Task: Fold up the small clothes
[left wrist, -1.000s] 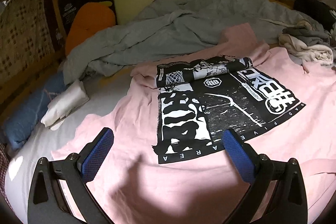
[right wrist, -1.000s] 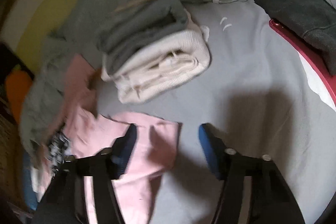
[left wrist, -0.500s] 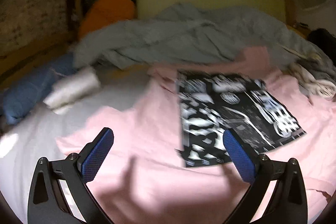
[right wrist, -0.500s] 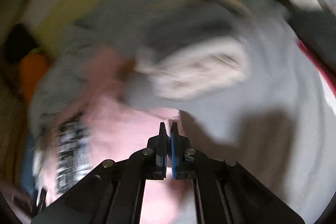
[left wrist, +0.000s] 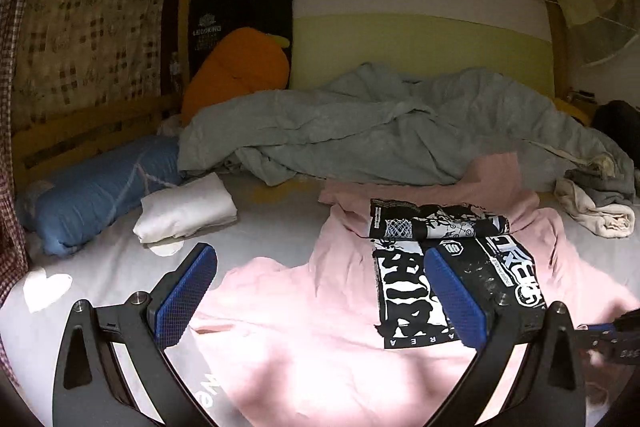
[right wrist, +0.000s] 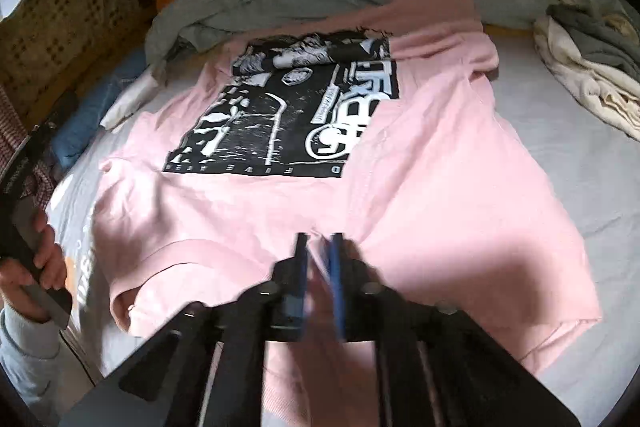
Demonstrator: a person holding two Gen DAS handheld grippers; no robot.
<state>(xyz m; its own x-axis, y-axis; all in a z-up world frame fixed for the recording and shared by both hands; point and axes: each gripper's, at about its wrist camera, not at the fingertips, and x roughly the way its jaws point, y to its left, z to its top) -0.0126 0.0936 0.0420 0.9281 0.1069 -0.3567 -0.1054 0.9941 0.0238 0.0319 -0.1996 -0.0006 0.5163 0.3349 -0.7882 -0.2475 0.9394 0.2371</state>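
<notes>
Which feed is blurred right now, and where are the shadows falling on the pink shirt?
Left wrist view: sharp; open left tool casts soft shadow on the pink shirt near edge. Right wrist view: right tool motion-smeared, shut on shirt fabric, dark shadow beside it; print slightly soft.

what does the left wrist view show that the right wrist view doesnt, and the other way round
Only the left wrist view shows the open left gripper hovering over the pink t-shirt, the whole blue bolster and the folded white cloth.

Only the right wrist view shows the right gripper shut on the shirt's near edge, and the person's left hand on its handle.

Both show the shirt spread on the grey sheet, its black print partly folded over at the far end, the grey blanket and the orange cushion.
</notes>
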